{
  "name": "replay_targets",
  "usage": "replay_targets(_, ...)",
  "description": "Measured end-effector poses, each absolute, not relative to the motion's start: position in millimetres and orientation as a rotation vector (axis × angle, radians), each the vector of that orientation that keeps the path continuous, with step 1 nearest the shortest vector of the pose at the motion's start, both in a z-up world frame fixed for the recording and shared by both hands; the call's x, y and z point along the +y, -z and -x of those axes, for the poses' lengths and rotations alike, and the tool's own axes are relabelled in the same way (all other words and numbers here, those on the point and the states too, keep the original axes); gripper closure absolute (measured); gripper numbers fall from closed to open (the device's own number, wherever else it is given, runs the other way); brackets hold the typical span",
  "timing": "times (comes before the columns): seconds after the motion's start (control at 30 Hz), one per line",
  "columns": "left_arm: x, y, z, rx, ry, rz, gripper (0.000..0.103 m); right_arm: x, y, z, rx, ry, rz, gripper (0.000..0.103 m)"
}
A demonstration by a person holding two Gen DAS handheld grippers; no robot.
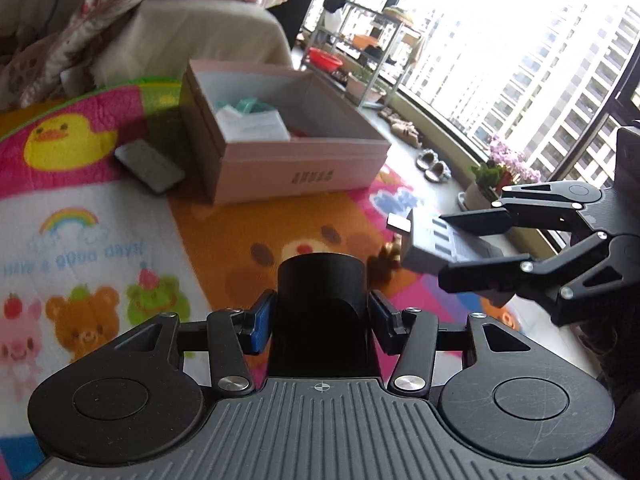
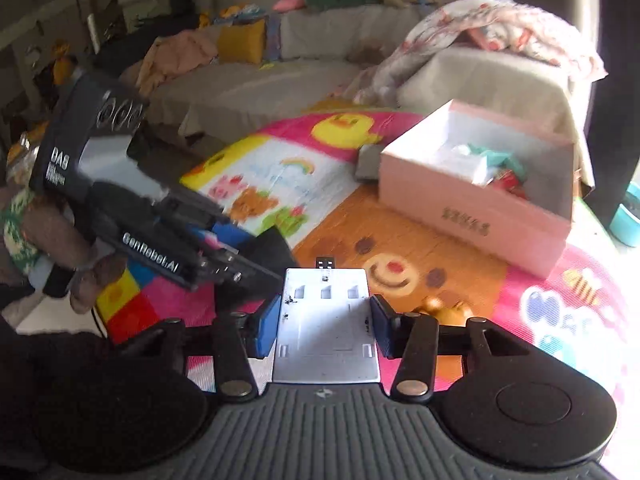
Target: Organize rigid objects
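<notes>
My left gripper [image 1: 320, 320] is shut on a black cylindrical cup [image 1: 322, 280] and holds it above the play mat. My right gripper [image 2: 325, 322] is shut on a flat grey plastic part [image 2: 326, 320] with a small metal plug at its tip; it shows in the left wrist view too [image 1: 436, 248], held off to the right. An open pink box [image 1: 296, 168] sits on the mat ahead, also in the right wrist view [image 2: 476, 216], with white and teal items inside. A grey remote [image 1: 149, 165] lies left of the box.
A colourful play mat [image 1: 100, 220] covers the floor. A small brown toy [image 2: 440, 308] lies on it near the right gripper. A sofa with blankets [image 2: 280, 80] stands behind. A window ledge with potted flowers [image 1: 504, 168], shoes and a rack runs along the right.
</notes>
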State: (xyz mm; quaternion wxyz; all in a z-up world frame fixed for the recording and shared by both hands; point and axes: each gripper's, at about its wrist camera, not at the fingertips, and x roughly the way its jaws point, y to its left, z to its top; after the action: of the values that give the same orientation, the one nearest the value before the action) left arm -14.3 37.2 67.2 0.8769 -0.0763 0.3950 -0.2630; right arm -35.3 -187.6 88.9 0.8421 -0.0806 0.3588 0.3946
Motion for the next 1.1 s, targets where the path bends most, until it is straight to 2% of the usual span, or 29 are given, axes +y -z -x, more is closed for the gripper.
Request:
replay_targets(0.17,33.8,-147.3,-42.0,0.563,0.532,0.154,0.048,-217.0,-168.7,-5.2,0.511,-0.663,0.079,0.056)
replay_targets(0.3,23.6,-158.2,-116.3,0.561,0.447,0.215,0.048,-213.3,-195.7,-50.7,0.409,-0.528,0.074,0.056)
replay_targets(0.57,-6.1,-97.8,-197.4,0.736,0.390,0.127,0.048,-181.4,-127.3,-134.5,0.601,-0.384,0.181,0.056)
replay_targets(0.8,-11.0,-62.0,-218.4,0.812,0.348,0.065,0.048,-170.7,-83.8,-154.0,0.699,-0.392,0.240,0.056)
replay_targets(1.1,-7.7,-53.8,-214.8,0.822,0.344,0.034,0.048,-158.8,-63.9,-163.7,0.760,-0.410,0.265,0.056)
